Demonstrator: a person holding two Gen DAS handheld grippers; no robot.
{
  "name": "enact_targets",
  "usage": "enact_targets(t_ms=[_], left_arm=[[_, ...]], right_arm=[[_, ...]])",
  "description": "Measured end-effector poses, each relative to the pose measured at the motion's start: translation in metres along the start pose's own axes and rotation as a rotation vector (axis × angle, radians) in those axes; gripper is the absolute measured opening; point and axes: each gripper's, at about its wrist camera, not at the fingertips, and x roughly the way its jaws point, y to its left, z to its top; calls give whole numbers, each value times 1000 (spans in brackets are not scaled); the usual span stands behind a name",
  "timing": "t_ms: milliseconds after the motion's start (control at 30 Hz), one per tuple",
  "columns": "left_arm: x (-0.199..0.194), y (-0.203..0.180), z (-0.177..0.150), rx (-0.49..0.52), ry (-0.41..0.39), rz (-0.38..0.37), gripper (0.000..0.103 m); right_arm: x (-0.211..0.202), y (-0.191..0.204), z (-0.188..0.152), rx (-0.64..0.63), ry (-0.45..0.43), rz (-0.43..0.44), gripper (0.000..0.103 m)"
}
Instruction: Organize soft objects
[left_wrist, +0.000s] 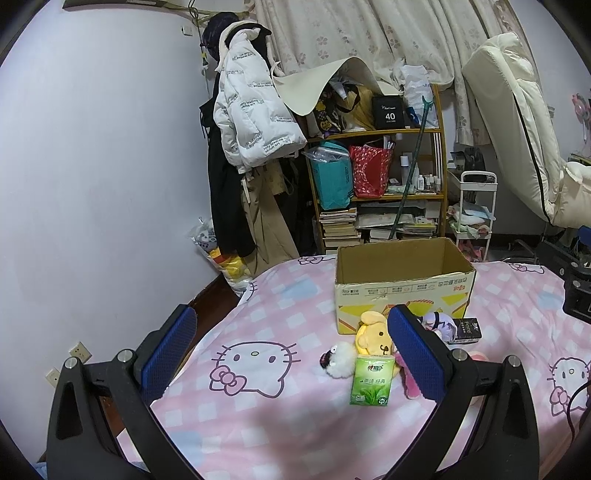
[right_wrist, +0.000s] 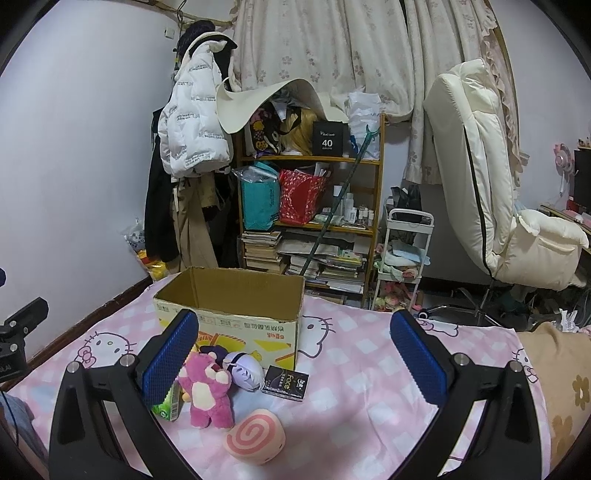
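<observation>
An open cardboard box (left_wrist: 402, 284) (right_wrist: 236, 314) stands on the pink Hello Kitty bed cover (left_wrist: 258, 424) (right_wrist: 369, 369). In front of it lie a yellow dog plush (left_wrist: 375, 338), a small white fluffy toy (left_wrist: 340, 360), a green tissue pack (left_wrist: 371, 380) (right_wrist: 168, 406), a pink bear plush (right_wrist: 207, 391), a purple-haired doll (right_wrist: 243, 369) (left_wrist: 439, 323), a black tissue pack (right_wrist: 284, 382) (left_wrist: 467, 329) and a pink swirl roll cushion (right_wrist: 256, 439). My left gripper (left_wrist: 291, 354) is open and empty, above the cover near the toys. My right gripper (right_wrist: 293, 360) is open and empty, behind the toys.
A cluttered wooden shelf (right_wrist: 310, 218) and hanging coats (left_wrist: 251, 122) stand behind the bed. A white cart (right_wrist: 402, 254) and cream chair (right_wrist: 491, 192) are at the right. The bed's left edge drops to the floor by the wall (left_wrist: 92, 184).
</observation>
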Motion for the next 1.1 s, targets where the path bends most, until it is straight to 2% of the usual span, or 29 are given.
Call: enact_targets(t_ms=[433, 600, 833, 1100], left_arm=[[5, -1, -1, 0, 4, -6, 102], [9, -4, -6, -10, -1, -32, 102], [31, -17, -22, 16, 23, -44, 102], [64, -34, -39, 36, 95, -72, 102]], right_arm=[[6, -2, -1, 2, 12, 8, 103], [12, -4, -4, 4, 24, 9, 103], [34, -3, -18, 2, 80, 15, 103], [60, 3, -37, -7, 156, 19, 103]])
